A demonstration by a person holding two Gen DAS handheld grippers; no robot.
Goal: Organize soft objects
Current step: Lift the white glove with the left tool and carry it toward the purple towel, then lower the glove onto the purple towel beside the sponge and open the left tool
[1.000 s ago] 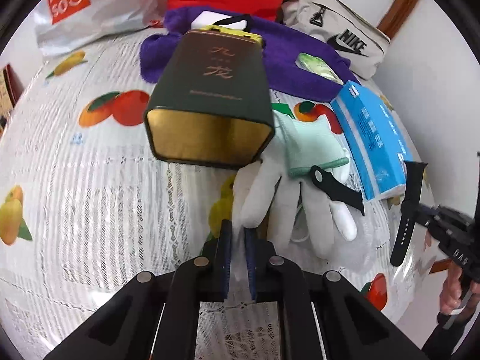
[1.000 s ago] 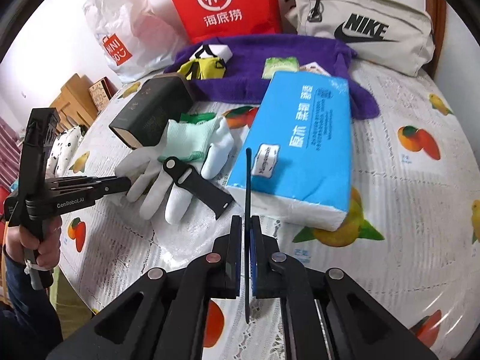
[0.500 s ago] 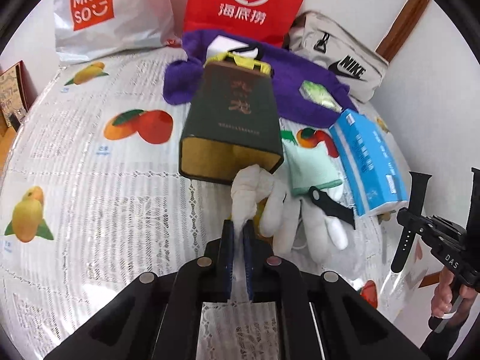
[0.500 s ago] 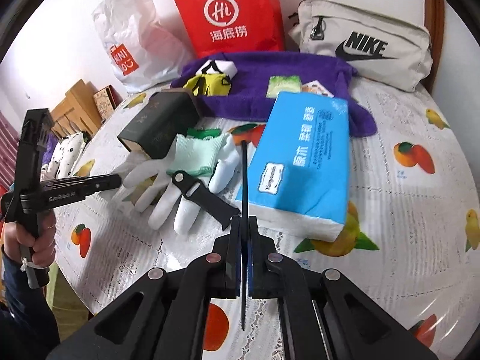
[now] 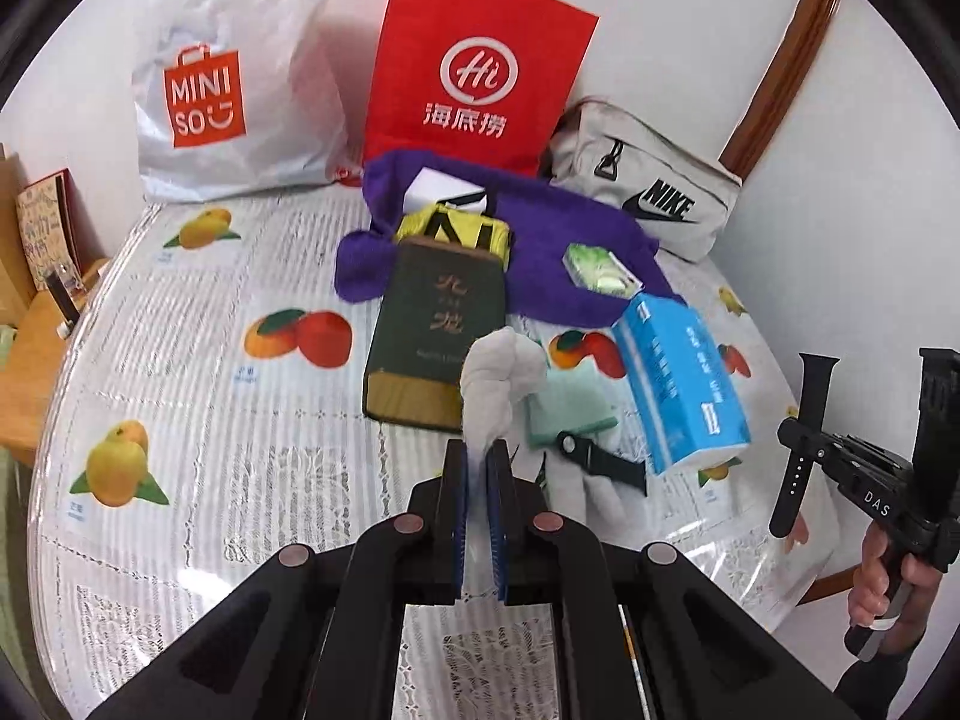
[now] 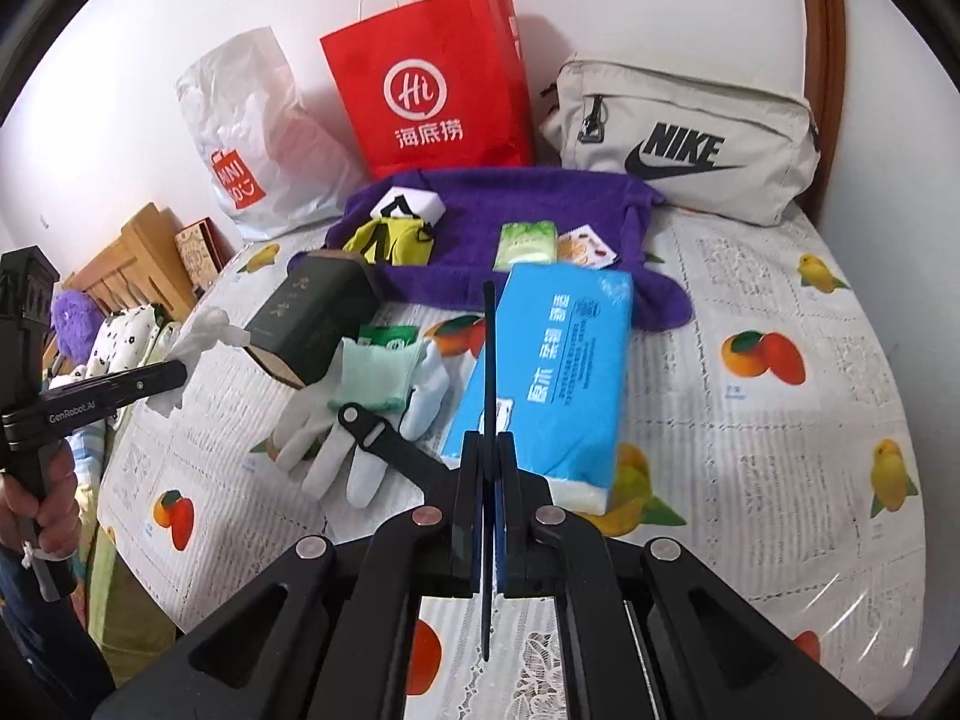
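My left gripper (image 5: pixel 478 456) is shut on a crumpled white glove (image 5: pixel 501 384) and holds it above the table; the glove also shows in the right wrist view (image 6: pixel 207 330) at the left gripper's tip. A second white glove with a mint-green cuff (image 6: pixel 372 396) lies flat on the table, with a black watch strap (image 6: pixel 390 444) across its fingers. My right gripper (image 6: pixel 489 438) is shut on another black watch strap (image 6: pixel 489 360), held upright on edge; it also shows in the left wrist view (image 5: pixel 807 438).
A blue tissue pack (image 6: pixel 558 372) lies right of the gloves. A dark green box (image 6: pixel 312 312) lies to their left. Behind are a purple towel (image 6: pixel 540 204) with small items, a red paper bag (image 6: pixel 432 96), a Miniso bag (image 5: pixel 222 96) and a Nike pouch (image 6: pixel 690 144).
My left gripper has lifted the white glove off the table and pulled back and up. The right gripper stays shut on its strap, raised slightly.
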